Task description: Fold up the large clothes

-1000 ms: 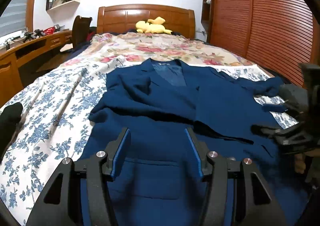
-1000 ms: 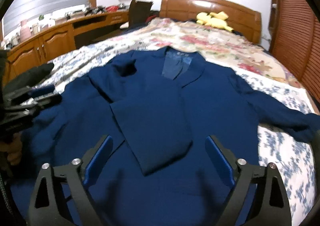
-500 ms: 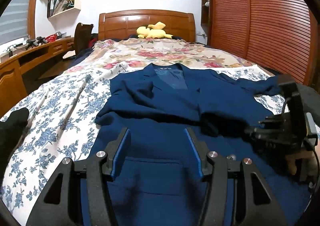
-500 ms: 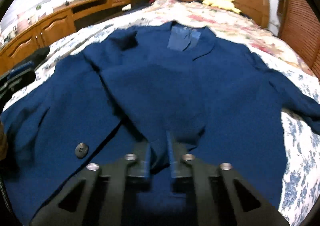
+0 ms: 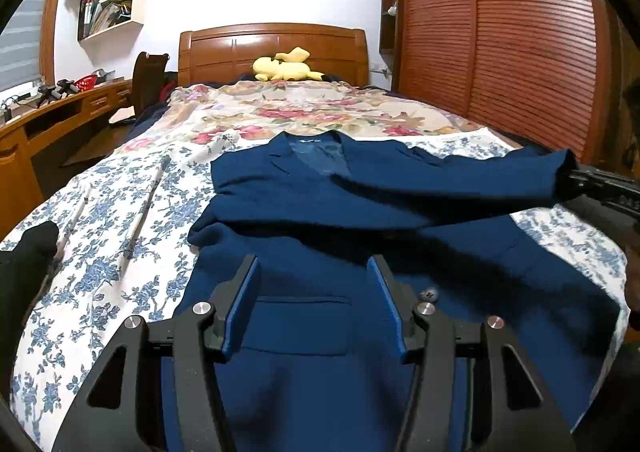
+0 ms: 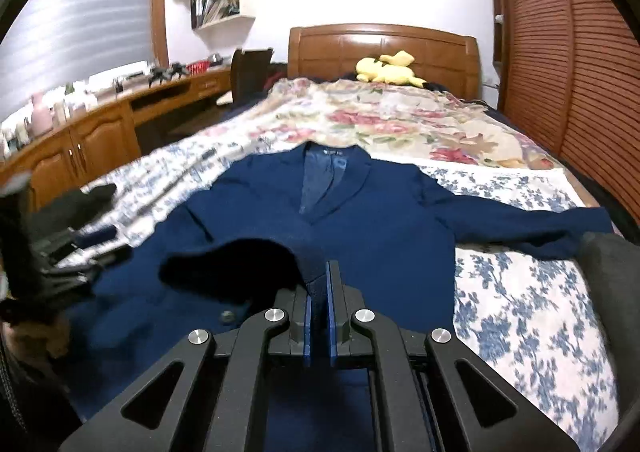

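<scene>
A dark blue jacket [image 5: 360, 203] lies front-up on the bed, collar toward the headboard; it also shows in the right wrist view [image 6: 380, 211]. My left gripper [image 5: 314, 292] is open and empty, hovering over the jacket's lower left front above a pocket. My right gripper [image 6: 319, 292] is shut on the jacket's sleeve cuff [image 5: 560, 175] and holds that sleeve lifted above the jacket's body. In the left wrist view the right gripper [image 5: 600, 187] shows at the right edge, with the sleeve stretched toward it.
The bed has a blue-flowered sheet [image 5: 120, 219] and a flowered quilt [image 5: 300, 111]. A yellow plush toy [image 5: 284, 67] lies by the wooden headboard. A wooden desk [image 6: 100, 123] and chair [image 5: 148, 75] stand left; a slatted wardrobe [image 5: 500, 31] stands right.
My right gripper closed on the sleeve cuff and lifted it up and to the right off the jacket. The left gripper stayed open over the lower left front.
</scene>
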Demonstrator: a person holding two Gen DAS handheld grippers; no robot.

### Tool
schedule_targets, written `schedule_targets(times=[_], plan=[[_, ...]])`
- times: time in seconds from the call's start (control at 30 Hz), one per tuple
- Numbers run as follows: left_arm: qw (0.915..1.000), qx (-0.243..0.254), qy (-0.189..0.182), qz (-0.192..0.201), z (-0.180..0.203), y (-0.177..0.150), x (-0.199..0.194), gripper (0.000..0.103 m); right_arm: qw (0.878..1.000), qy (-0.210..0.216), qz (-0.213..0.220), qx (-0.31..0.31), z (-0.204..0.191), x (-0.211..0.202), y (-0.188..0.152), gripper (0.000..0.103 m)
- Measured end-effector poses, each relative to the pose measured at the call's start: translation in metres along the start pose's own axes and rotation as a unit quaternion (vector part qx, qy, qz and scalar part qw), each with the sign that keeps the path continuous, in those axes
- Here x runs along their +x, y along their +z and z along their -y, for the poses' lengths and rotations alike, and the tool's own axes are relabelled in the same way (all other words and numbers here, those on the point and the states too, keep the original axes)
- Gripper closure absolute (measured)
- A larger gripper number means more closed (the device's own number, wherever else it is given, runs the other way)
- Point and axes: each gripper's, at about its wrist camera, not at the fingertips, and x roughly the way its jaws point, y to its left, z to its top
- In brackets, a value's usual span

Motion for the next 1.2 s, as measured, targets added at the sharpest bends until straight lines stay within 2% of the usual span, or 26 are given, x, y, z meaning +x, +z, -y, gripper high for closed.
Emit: schedule_targets(times=[0.1,0.17,0.33,0.53,0.7,0.77,0.87,1.03,1.2], plan=[[1.0000,-0.002,-0.007,0.005,0.001,0.002,-0.007,0.047,1.000,-0.006,0.001,0.006,-0.002,-0.020,-0.007,0.098],[0.9999,0.001,-0.008,0.009,0.003,0.001,-0.011,0.047,1.000,-0.016,-0.014,0.002,0.005,-0.021,-0.013,0.098],[0.9999,0.006,-0.010,0.011,0.008,-0.001,-0.019,0.047,0.997,-0.027,-0.072,-0.004,0.006,0.004,-0.036,0.098],[0.9998,0.012,-0.011,0.011,0.009,-0.008,-0.029,0.047,0.992,-0.029,-0.119,-0.009,0.002,0.027,-0.056,0.098],[0.9997,0.018,-0.007,0.012,0.010,-0.012,-0.035,0.047,0.990,-0.044,-0.134,-0.019,-0.004,0.026,-0.052,0.085],[0.9996,0.021,-0.006,0.015,0.010,-0.012,-0.038,0.047,0.989,-0.053,-0.136,-0.022,-0.007,0.016,-0.048,0.071],[0.9995,0.024,-0.004,0.019,0.009,-0.010,-0.040,0.047,0.990,-0.046,-0.128,-0.026,-0.012,0.006,-0.045,0.058],[0.9995,0.023,-0.004,0.022,0.006,-0.008,-0.043,0.047,0.992,-0.021,-0.113,-0.045,-0.027,-0.003,-0.042,0.055],[0.9990,0.034,0.011,0.027,0.007,-0.009,-0.044,0.047,0.989,0.007,-0.127,-0.070,-0.046,0.008,-0.046,0.055]])
